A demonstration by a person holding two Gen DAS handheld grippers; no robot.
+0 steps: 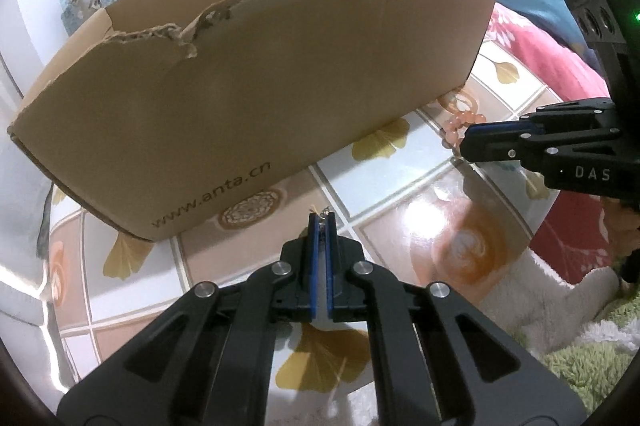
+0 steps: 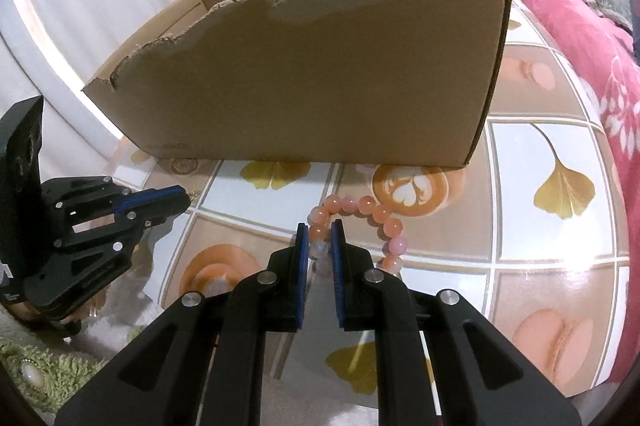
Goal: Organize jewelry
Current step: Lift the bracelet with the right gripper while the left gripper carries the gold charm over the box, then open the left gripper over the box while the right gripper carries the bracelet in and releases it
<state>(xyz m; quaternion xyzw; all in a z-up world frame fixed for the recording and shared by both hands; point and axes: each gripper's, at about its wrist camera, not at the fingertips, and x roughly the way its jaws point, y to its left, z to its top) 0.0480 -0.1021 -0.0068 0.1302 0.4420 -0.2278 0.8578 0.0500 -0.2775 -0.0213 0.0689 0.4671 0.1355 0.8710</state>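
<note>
While my left gripper (image 1: 320,216) pinches a tiny earring (image 1: 325,213) and my right gripper (image 2: 319,228) clamps the bead bracelet (image 2: 362,209), the cardboard box's (image 1: 256,85) torn wall stands close ahead.

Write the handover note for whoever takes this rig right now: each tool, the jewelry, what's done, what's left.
Left tool: shut on a small metal piece, too small to identify, low over the table.
Right tool: shut on the pink bead bracelet, the rest of its loop lying on the table.
Cardboard box: open-topped, standing just behind both tools; its inside is not visible.
Done: both pieces gripped.
Left: probably lift each over the torn front wall into the box.
</note>
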